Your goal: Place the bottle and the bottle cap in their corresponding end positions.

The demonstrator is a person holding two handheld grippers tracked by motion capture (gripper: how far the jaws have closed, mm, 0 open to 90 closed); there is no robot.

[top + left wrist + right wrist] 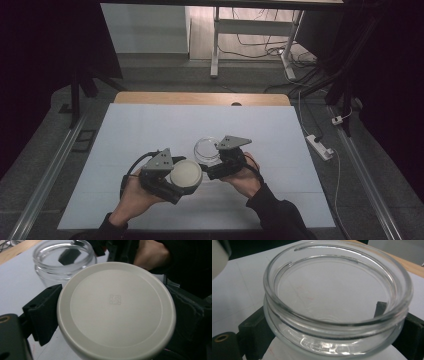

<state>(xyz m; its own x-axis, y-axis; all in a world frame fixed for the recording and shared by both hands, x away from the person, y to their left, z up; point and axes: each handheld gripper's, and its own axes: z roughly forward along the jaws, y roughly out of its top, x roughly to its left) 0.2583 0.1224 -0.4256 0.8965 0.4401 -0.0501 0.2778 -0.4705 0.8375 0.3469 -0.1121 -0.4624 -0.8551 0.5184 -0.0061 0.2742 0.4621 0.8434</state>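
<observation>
Left gripper (176, 186): nearest the person, low and left of centre in the high view; its black jaws are clamped on the rim of the lid, one on each side.
Lid (116, 310): round, off-white, matte plastic, with a shallow raised ring and a small square mark pressed into the middle; held flat-face up toward the camera, just beside the jar and not on it.
Right gripper (214, 165): right of centre, jaws closed around the jar below its mouth, one on either side of the glass.
Jar (337, 302): clear glass, squat and wide-mouthed, with a thick rounded lip and a threaded ridge under it; it looks empty. Whether its base rests on the surface or is lifted slightly I cannot tell.
Surface (150, 130): pale, smooth sheet over a wooden top whose edge shows at the far side.
Step in hand: lid and jar are each held, side by side; the jar's mouth is open. This looks like the point between apart and joined.
Next move: if the lid is to go on, it needs to be brought level over the mouth, centred on the lip, lowered until it seats, then turned while the right gripper keeps the glass from spinning.
</observation>
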